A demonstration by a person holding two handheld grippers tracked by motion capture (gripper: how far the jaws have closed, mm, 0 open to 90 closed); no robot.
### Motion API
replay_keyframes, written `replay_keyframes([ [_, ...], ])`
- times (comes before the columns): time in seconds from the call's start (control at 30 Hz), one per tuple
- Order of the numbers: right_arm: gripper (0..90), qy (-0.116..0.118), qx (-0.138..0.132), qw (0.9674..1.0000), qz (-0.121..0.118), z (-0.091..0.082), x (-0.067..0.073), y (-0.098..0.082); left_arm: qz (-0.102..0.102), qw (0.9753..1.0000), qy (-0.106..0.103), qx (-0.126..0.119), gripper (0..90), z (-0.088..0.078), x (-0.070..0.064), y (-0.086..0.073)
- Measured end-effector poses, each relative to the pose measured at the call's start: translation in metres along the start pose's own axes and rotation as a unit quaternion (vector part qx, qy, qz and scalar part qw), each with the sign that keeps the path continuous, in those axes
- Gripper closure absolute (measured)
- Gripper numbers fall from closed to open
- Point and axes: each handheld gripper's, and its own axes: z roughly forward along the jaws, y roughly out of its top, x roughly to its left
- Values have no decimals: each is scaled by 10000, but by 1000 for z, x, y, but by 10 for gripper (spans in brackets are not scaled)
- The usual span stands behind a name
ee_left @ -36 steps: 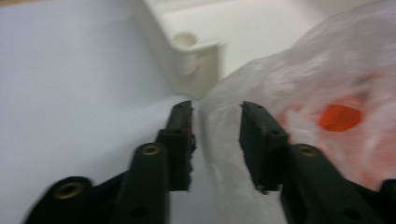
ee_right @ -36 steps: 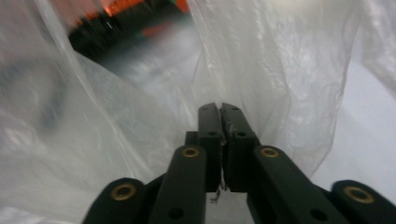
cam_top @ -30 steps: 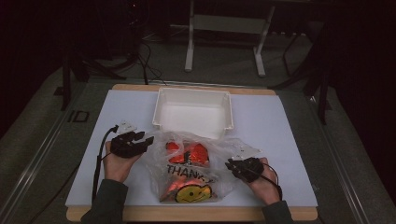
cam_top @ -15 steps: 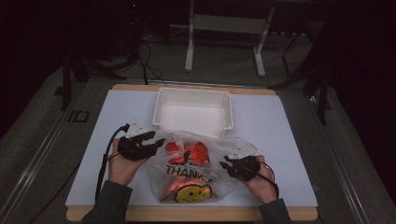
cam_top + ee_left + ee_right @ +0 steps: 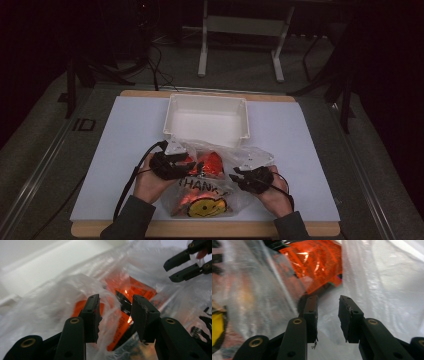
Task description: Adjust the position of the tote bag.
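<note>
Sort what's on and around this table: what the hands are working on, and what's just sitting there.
In the job:
- clear plastic bag printed with a smiley
- orange packets inside it
- left gripper, open at the bag
- right gripper, open at the bag

Lying about:
- white tray, empty
- stand legs beyond the table

Clear plastic bag (image 5: 215,187) printed with yellow smiley, orange-red packets (image 5: 212,162) inside, white tray (image 5: 207,120), pale blue table (image 5: 125,150)

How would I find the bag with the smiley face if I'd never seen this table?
Start at the white bin in the middle of the table. Just in front of it lies the clear plastic bag, with orange packets inside and a yellow smiley face.
</note>
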Motion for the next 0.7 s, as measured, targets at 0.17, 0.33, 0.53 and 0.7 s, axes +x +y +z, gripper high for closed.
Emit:
replay_keyframes([
  [0.17,669,141,19,9999,-85,2,6,0,66,9999,3,158,581,7,-8,-7],
  [0.33,649,262,16,9996,-108,3,11,-2,20,9997,3,252,581,10,-13,-19],
  [0.53,608,404,4,9991,-106,0,15,-7,-27,9996,-36,270,581,4,-19,-35],
  [0.7,588,453,-6,9989,-80,-3,18,-11,-26,9997,-48,228,580,-2,-23,-43],
])
